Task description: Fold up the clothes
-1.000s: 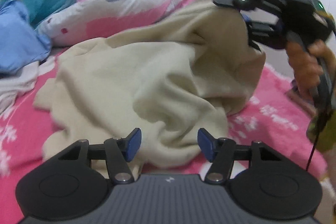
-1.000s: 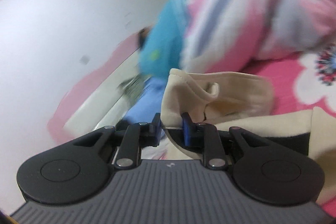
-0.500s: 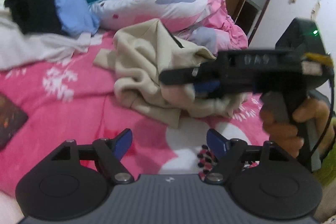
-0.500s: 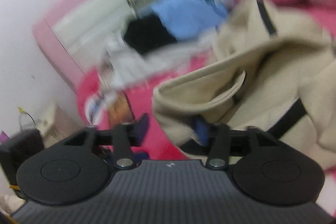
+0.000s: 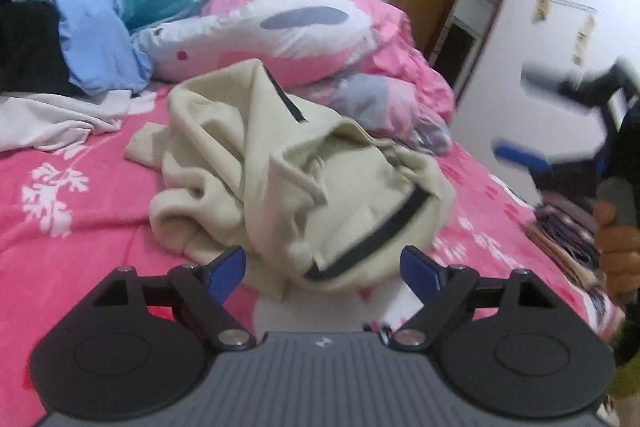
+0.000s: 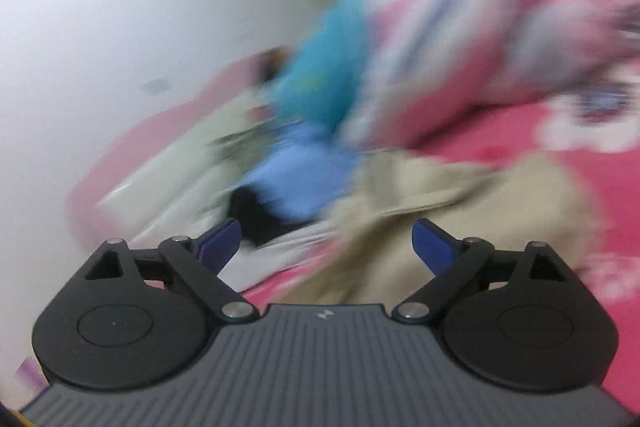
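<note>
The crumpled cream fleece garment with black trim (image 5: 288,183), soft and light, lies ahead of the left gripper (image 5: 323,269) and the right gripper (image 6: 326,241); both have just been opening, nothing held. A hem edge is best pinched.

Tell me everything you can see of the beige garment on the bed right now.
The beige garment is a soft, thick-looking cream fabric with narrow black strips showing along two edges. It lies unfolded in a rumpled heap on the pink floral bedspread, one part humped up at the back, folds spilling forward. Its far side sits by the pink-and-white duvet; whether they touch is unclear. Neither claw holds it: the left claw and right claw are open, having just been opening.
</note>
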{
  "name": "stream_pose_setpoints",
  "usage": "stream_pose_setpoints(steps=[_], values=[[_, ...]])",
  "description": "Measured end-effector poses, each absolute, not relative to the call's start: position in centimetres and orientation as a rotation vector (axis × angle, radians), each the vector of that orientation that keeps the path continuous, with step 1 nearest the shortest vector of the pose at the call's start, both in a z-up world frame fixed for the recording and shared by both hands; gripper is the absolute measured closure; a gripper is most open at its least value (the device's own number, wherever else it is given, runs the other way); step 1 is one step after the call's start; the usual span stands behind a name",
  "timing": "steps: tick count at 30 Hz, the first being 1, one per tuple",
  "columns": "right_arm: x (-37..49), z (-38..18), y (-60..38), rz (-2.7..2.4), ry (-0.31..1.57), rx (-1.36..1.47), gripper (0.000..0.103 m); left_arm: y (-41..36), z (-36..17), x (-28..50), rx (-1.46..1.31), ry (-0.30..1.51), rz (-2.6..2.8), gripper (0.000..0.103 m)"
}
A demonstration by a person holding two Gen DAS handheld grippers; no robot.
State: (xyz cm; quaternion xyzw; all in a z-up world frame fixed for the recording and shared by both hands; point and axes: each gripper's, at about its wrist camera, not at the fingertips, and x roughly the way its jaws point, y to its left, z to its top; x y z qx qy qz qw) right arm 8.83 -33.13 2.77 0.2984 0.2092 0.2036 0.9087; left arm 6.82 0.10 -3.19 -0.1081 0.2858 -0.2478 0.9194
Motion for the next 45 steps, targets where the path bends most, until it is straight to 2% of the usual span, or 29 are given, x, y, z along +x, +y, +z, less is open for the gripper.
stream_pose_setpoints(steps=[4,9,12,15,17,18,19,20,21,24,33,38,41,44,45], values=[[12.8,-0.4,-37.7,0.220,0.532,0.735,0.010,-0.2,-3.8,8.6,-0.297,0.633,-0.422,0.042],[18.9,-4.9,-39.5,0.227,0.641,0.862,0.010,0.1,-4.3,9.9,-0.324,0.675,-0.357,0.054],[22.5,-7.2,-39.8,0.217,0.720,0.897,0.009,-0.1,-4.7,10.7,-0.324,0.697,-0.333,0.056],[24.7,-9.8,-39.8,0.234,0.774,0.959,0.010,-0.8,-4.9,11.1,-0.306,0.702,-0.309,0.068],[24.7,-10.2,-39.9,0.239,0.761,0.973,0.021,-1.3,-5.1,11.2,-0.289,0.707,-0.290,0.075],[24.5,-10.4,-40.0,0.245,0.755,0.986,0.052,-1.4,-5.1,11.2,-0.290,0.705,-0.286,0.079],[23.9,-10.5,-40.2,0.263,0.747,1.015,0.070,-1.3,-5.1,11.0,-0.293,0.697,-0.278,0.080],[23.4,-10.6,-40.5,0.281,0.740,1.044,0.074,-1.2,-5.0,10.9,-0.297,0.687,-0.267,0.080],[22.7,-10.7,-40.7,0.297,0.729,1.071,0.084,-1.1,-4.9,10.8,-0.300,0.676,-0.257,0.081],[20.0,-10.5,-41.3,0.336,0.668,1.130,0.094,0.0,-4.3,10.4,-0.328,0.646,-0.233,0.083],[9.0,-7.3,-37.2,0.499,0.597,1.112,0.096,5.8,-1.0,8.8,-0.396,0.540,-0.190,0.086],[0.9,-6.1,-32.3,0.618,0.622,1.080,0.096,9.7,0.1,8.4,-0.421,0.492,-0.154,0.086],[-2.0,-5.8,-28.8,0.609,0.684,0.874,0.092,10.9,-0.4,9.0,-0.425,0.529,-0.151,0.086],[-3.8,-5.1,-25.6,0.523,0.756,0.551,0.080,11.2,-1.7,9.4,-0.424,0.588,-0.176,0.084],[-4.2,-4.4,-25.4,0.502,0.758,0.473,0.078,11.1,-2.2,9.2,-0.417,0.597,-0.185,0.082]])
